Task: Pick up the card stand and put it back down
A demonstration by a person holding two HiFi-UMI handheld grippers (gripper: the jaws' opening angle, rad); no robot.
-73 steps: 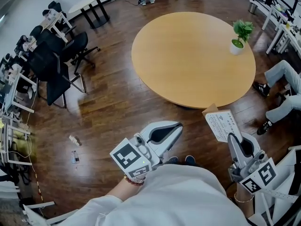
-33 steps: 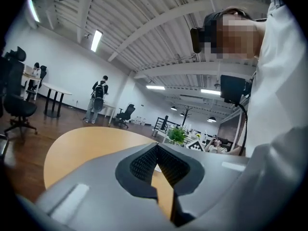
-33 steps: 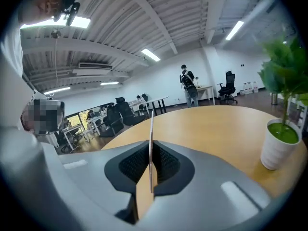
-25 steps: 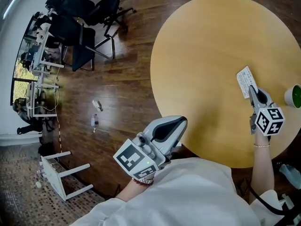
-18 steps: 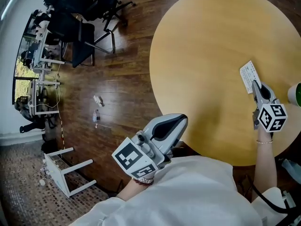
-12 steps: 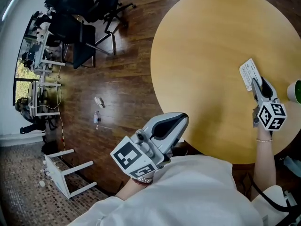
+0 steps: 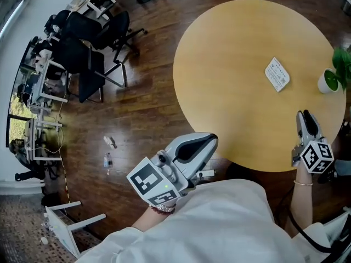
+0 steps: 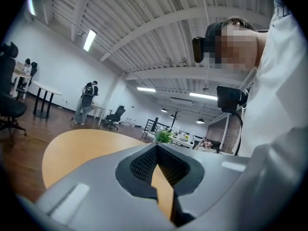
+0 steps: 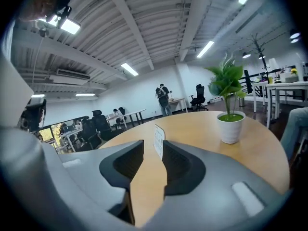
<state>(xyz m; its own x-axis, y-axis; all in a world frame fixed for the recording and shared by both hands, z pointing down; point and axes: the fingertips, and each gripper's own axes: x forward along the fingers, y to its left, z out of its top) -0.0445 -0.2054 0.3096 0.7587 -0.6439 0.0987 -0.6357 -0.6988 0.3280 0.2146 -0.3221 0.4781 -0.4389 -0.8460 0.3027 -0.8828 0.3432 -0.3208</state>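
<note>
Standing upright on the worktop, the card stand is ahead of the right tongs, well apart. These tongs are half spread and have just been closing, with nothing between them. The left tongs are pressed together, empty. Judgement: the stand appears set back down; nothing remains.

Dark wood floor, glossy w/ glare patches. Big round tan table upper right. Black office chairs upper left, white desks along left edge, window behind them. White frame tipped over, lower left. Gripper views: white walls, ribbed white ceiling w/ strip lights.
</note>
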